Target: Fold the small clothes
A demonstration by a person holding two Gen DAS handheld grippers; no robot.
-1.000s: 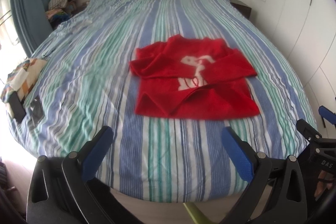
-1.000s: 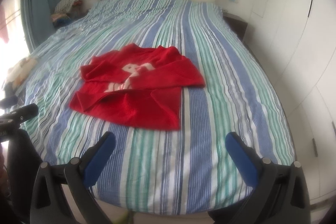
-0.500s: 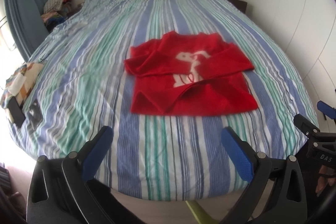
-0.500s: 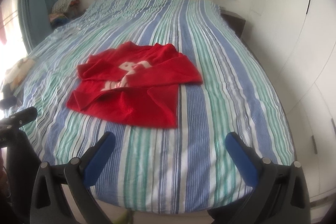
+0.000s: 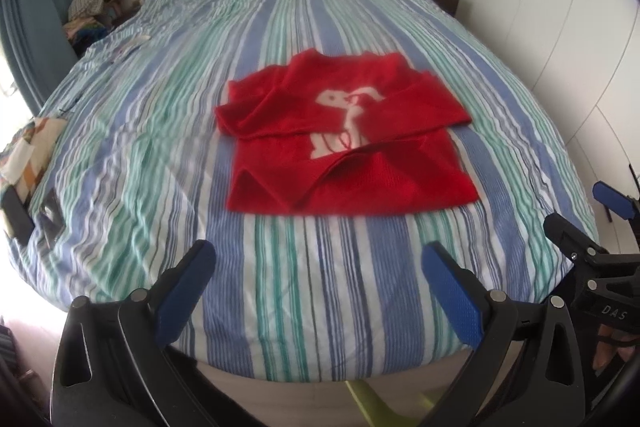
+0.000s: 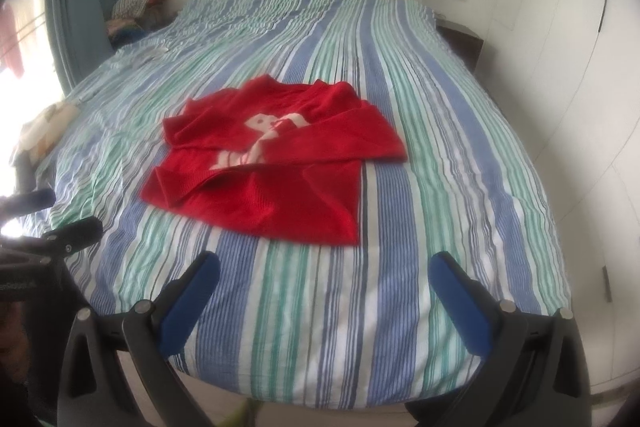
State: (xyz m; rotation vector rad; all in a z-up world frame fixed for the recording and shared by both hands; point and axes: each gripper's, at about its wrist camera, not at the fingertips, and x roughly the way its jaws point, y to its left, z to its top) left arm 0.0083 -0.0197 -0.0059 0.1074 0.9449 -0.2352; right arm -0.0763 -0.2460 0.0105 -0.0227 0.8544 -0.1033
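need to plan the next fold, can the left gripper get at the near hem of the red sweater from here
Probably yes: the left gripper is open, and only bare striped bedspread lies between it and the red sweater.

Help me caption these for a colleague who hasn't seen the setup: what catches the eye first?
A bright red sweater with a white animal figure on its chest lies partly folded, sleeves crossed over the front, in the middle of a blue-and-green striped bedspread. In the foreground, the left gripper and right gripper hang open and empty above the bed's near edge.

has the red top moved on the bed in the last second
No. The red top lies on the same stripes of the bedsheet; only the cameras shifted.
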